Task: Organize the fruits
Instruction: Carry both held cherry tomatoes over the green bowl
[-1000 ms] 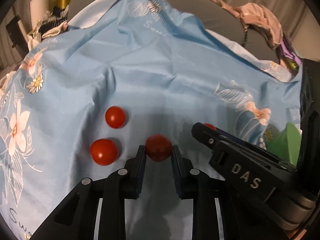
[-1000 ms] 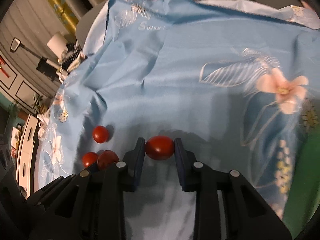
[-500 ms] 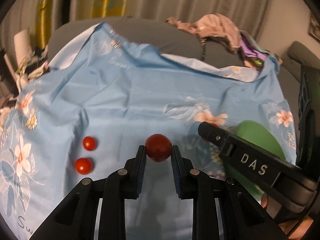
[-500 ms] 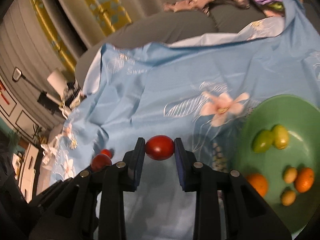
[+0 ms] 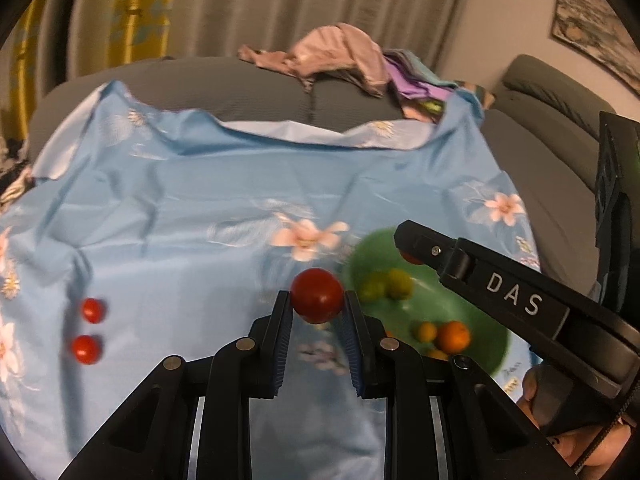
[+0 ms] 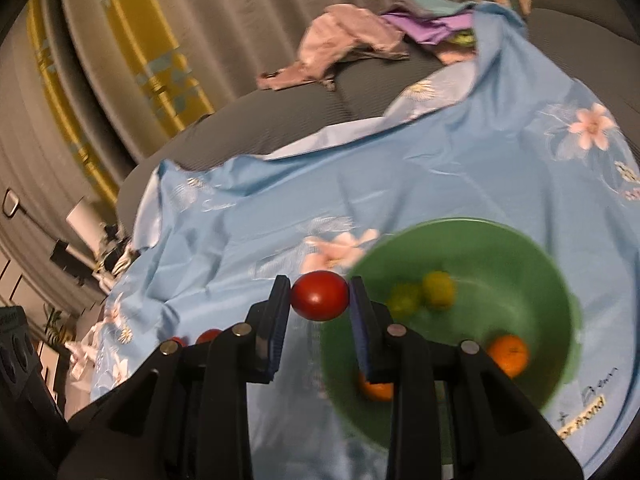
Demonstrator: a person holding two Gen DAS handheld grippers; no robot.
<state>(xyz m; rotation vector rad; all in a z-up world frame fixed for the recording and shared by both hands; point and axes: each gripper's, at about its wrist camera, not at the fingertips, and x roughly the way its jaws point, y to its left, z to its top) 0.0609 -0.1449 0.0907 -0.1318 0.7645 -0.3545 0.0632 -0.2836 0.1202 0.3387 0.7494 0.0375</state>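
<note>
My left gripper [image 5: 317, 307] is shut on a red cherry tomato [image 5: 317, 295], held above the blue floral cloth [image 5: 180, 216] just left of the green bowl [image 5: 372, 244]. My right gripper [image 6: 319, 300] is shut on another red tomato [image 6: 319, 295] at the bowl's [image 6: 512, 240] left rim; it also shows in the left wrist view [image 5: 412, 250]. The bowl holds yellow-green fruits [image 6: 438, 289] and small oranges [image 6: 507, 354]. Two red tomatoes [image 5: 93, 310] [image 5: 85, 349] lie on the cloth at the left.
The cloth covers a grey sofa [image 5: 256, 88]. A pile of pink and purple clothes [image 5: 340, 56] lies at the back. Curtains [image 5: 304, 4] hang behind. A sofa arm [image 5: 560, 128] is at the right.
Both grippers have lifted with their tomatoes and moved right toward the green bowl. The two tomatoes on the cloth now lie farther away at the left.
</note>
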